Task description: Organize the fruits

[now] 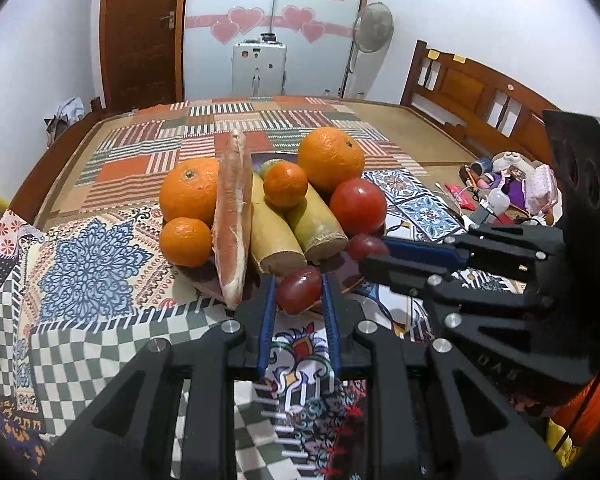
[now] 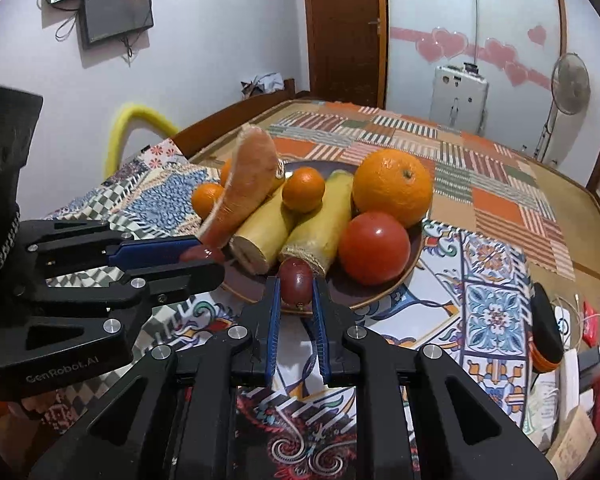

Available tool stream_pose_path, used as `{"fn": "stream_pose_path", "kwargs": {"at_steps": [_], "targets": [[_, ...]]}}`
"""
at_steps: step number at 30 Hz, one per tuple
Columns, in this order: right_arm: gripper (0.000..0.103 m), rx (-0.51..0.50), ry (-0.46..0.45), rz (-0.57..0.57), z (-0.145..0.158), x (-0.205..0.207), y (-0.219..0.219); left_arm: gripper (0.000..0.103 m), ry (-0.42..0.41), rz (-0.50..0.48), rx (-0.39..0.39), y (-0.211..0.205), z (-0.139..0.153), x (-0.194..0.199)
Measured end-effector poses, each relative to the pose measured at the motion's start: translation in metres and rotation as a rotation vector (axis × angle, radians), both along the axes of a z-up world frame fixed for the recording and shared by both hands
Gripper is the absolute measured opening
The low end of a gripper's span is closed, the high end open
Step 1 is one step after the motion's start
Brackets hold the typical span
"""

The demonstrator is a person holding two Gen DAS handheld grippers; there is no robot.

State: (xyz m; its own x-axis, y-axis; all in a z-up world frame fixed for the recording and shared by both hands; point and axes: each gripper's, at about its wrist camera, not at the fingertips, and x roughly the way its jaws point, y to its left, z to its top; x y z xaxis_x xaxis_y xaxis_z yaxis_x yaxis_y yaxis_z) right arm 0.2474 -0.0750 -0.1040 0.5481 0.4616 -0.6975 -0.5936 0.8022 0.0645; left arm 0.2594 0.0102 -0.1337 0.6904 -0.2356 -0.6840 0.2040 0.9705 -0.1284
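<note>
A dark plate [image 2: 384,292] on the patterned cloth holds oranges [image 1: 331,158], small tangerines [image 1: 185,241], a red tomato [image 1: 358,206], two yellow-green stalk pieces [image 1: 274,236] and a pink pomelo slice [image 1: 231,220]. My left gripper [image 1: 299,290] is shut on a dark red grape [image 1: 299,290] at the plate's near edge. My right gripper [image 2: 296,282] is shut on another dark red grape [image 2: 296,280] at the plate's near edge; it also shows in the left wrist view [image 1: 374,254]. The left gripper shows in the right wrist view [image 2: 204,258] beside the pomelo slice [image 2: 244,188].
The plate stands on a bed covered in patchwork cloth [image 1: 100,272]. Clutter of toys and cables [image 1: 508,188] lies to the right by the wooden headboard [image 1: 472,88]. A fan [image 1: 374,28] and a white case [image 1: 259,68] stand behind the bed.
</note>
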Motion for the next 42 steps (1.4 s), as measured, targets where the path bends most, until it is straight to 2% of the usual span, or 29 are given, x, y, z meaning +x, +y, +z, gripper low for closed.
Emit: {"fn": "stream_pose_path", "kwargs": {"at_steps": [7, 17, 22, 24, 27, 34, 42], "targets": [[0.015, -0.016, 0.012, 0.015, -0.007, 0.006, 0.001, 0.022, -0.005, 0.005, 0.025, -0.003, -0.004, 0.009], [0.015, -0.012, 0.01, 0.02, -0.007, 0.004, 0.002, 0.022, -0.004, -0.002, 0.014, -0.002, -0.003, 0.011], [0.027, -0.006, 0.015, 0.019, -0.006, 0.003, 0.002, 0.026, -0.004, 0.005, 0.011, 0.001, -0.002, 0.007], [0.028, -0.002, 0.007, 0.017, -0.003, 0.002, 0.001, 0.031, -0.003, 0.009, -0.006, 0.004, -0.001, 0.005], [0.028, 0.008, -0.011, 0.014, 0.003, -0.002, -0.003, 0.031, -0.013, 0.013, -0.025, 0.009, 0.004, -0.002], [0.028, 0.073, -0.102, -0.024, 0.038, -0.024, -0.019, 0.031, -0.138, 0.059, -0.028, 0.022, 0.041, -0.037], [0.028, 0.212, -0.319, -0.09, 0.116, -0.086, -0.044, 0.031, -0.397, 0.152, 0.016, 0.017, 0.109, -0.104]]}}
